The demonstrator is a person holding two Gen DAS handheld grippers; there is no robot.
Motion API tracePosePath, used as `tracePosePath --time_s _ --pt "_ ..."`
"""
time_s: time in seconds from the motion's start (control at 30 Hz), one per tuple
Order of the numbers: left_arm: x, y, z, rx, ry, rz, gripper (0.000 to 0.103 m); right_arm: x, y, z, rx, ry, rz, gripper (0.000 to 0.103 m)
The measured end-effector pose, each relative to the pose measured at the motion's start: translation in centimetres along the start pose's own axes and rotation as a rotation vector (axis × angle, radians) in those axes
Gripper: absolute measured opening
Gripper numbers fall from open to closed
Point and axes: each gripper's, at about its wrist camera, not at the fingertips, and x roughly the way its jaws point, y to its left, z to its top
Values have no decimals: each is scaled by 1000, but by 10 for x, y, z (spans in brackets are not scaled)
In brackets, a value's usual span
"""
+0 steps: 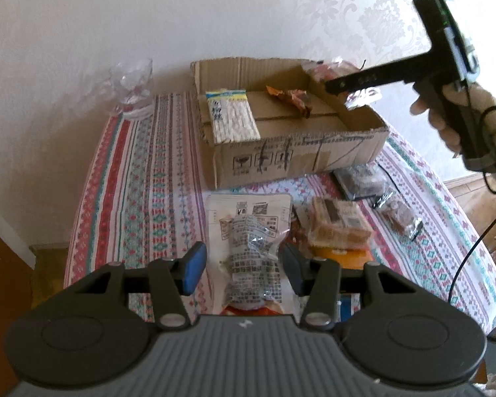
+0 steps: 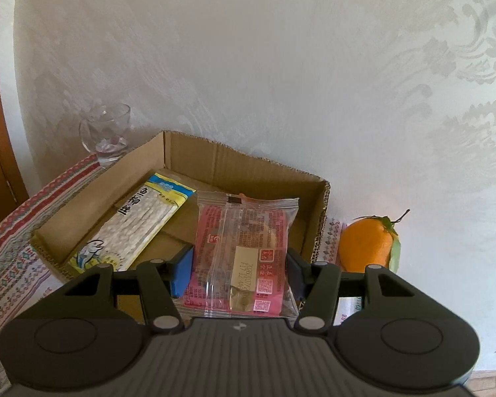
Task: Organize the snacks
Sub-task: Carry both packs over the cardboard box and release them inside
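Observation:
In the left wrist view my left gripper (image 1: 244,269) is shut on a crumpled clear packet (image 1: 253,258) with dense black print, held just above the patterned tablecloth (image 1: 132,182). In the right wrist view my right gripper (image 2: 239,273) is shut on a red-and-clear snack packet (image 2: 244,248), hanging over the open cardboard box (image 2: 248,168). From the left wrist view that right gripper (image 1: 329,82) reaches in from the upper right over the box's (image 1: 281,155) far corner, held by a hand (image 1: 446,122). Inside the box lie a white, yellow-edged pack (image 2: 139,228) and an orange-brown wrapper (image 1: 291,96).
On the cloth in front of the box lie a white pouch (image 1: 248,208), a brown cracker pack (image 1: 340,228), a dark packet (image 1: 360,178) and a small clear packet (image 1: 400,215). A glass (image 2: 105,135) stands left of the box; an orange (image 2: 367,244) sits to its right by the wall.

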Motion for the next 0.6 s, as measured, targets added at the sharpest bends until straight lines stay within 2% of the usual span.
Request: tracePosePath --time_s 0.07,0.1,0.2,0.23,0.4,0.6 --pt "1 -2 8 11 -8 -11 50 6 -1 0 7 10 5 63" --pt "2 -3 12 17 -11 -16 50 8 -1 1 12 14 3 66" --pt "6 -7 25 42 -19 -29 50 9 -2 -2 16 10 10 99" --pt "8 -8 30 51 -21 -38 50 7 -2 -3 17 2 17 103" --pt "13 -17 52 84 -34 -69 50 -8 -2 -9 28 -23 51 103" --pt "25 -31 81 129 -58 -73 50 -14 0 -16 26 -1 65 103"
